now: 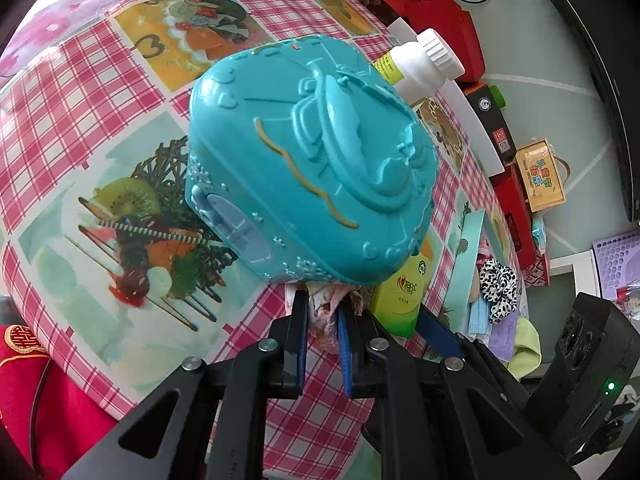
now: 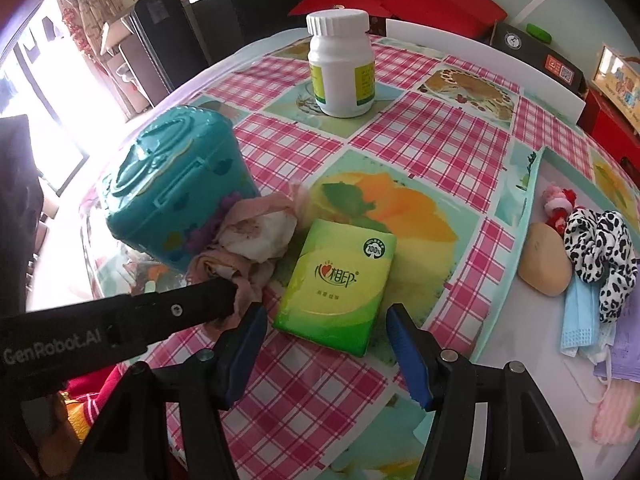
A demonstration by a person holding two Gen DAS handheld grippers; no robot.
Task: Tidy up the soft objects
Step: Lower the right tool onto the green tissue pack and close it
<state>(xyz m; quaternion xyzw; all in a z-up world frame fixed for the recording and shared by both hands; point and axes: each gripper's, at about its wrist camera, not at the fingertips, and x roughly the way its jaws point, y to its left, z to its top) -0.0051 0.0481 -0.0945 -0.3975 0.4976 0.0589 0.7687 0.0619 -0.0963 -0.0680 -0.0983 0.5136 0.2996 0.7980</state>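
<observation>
Lettering "GenRobot.AI" on left tongs (image 2: 236,292), "100%" on tissue pack (image 2: 338,286)

A crumpled pinkish-beige and white cloth (image 2: 248,240) lay bunched at centre left of the right wrist view, pressed against the lower side of the teal case, with one end drawn toward the lower left; in the left wrist view only a small wad (image 1: 326,308) of it showed at lower centre. At the right edge of the right wrist view, a black-and-white spotted scrunchie (image 2: 600,256) sat on top of a light blue face mask (image 2: 582,320), with a small pink and red scrunchie (image 2: 558,206) just above them. A pale pink fuzzy piece (image 2: 616,416) lay at the lower right.
</observation>
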